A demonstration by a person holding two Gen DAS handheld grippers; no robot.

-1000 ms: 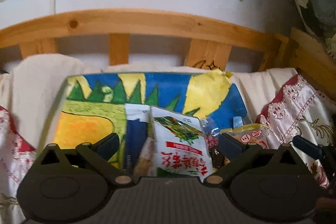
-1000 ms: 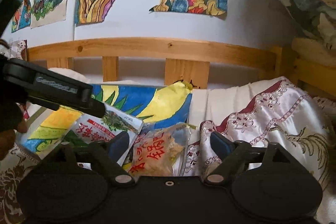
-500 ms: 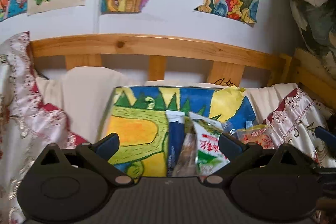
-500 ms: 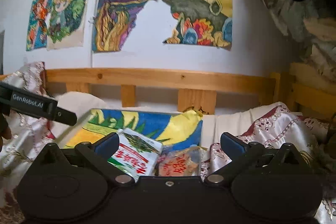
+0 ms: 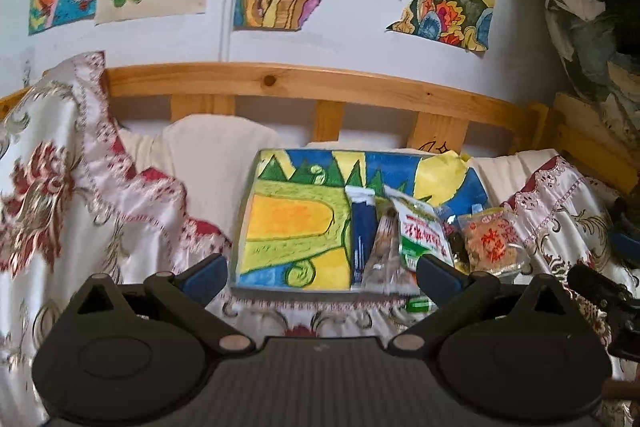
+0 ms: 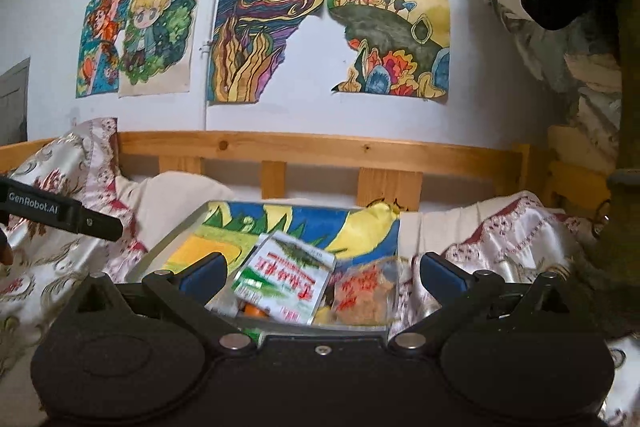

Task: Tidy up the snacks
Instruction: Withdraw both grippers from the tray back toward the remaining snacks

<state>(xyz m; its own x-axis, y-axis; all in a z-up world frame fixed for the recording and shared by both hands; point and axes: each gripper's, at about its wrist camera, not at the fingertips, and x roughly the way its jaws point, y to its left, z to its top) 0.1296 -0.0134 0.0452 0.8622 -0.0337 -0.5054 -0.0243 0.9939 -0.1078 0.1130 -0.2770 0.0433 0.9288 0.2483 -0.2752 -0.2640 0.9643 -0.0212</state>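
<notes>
1. Room: pale wall with coloured drawings (image 6: 256,27) taped up, wooden bed rail (image 5: 304,83) below them, bed covered by a white-and-red embroidered satin cloth (image 5: 80,195).
2. A shallow tray (image 5: 244,203) lined with a painted sheet, yellow, green and blue, sits on the bed near the rail.
3. Snacks are bunched in the tray's right half; the left half shows only the painted liner.
4. Dark blue packet (image 5: 361,231): long axis runs from me toward the rail, white top end pointing at the rail.
5. Clear narrow packet (image 5: 383,251) lies just right of it, same axis, touching.
6. White-green packet with red print (image 5: 420,231), also seen from the right wrist (image 6: 288,275): long axis toward the rail, slightly tilted, overlapping the clear one.
7. Clear bag of brown snack with red characters (image 5: 490,239) at the tray's right edge, next to the satin; axis hard to tell, looks roundish.
8. My left gripper (image 5: 320,271): fingers spread wide, nothing between them, hovering short of the tray's near edge.
9. My right gripper (image 6: 320,275): fingers spread as wide as they go, holding nothing; the snacks show in the gap but the pads are clear of them.
10. The left gripper's finger shows at the left edge of the right wrist view, over the satin.
</notes>
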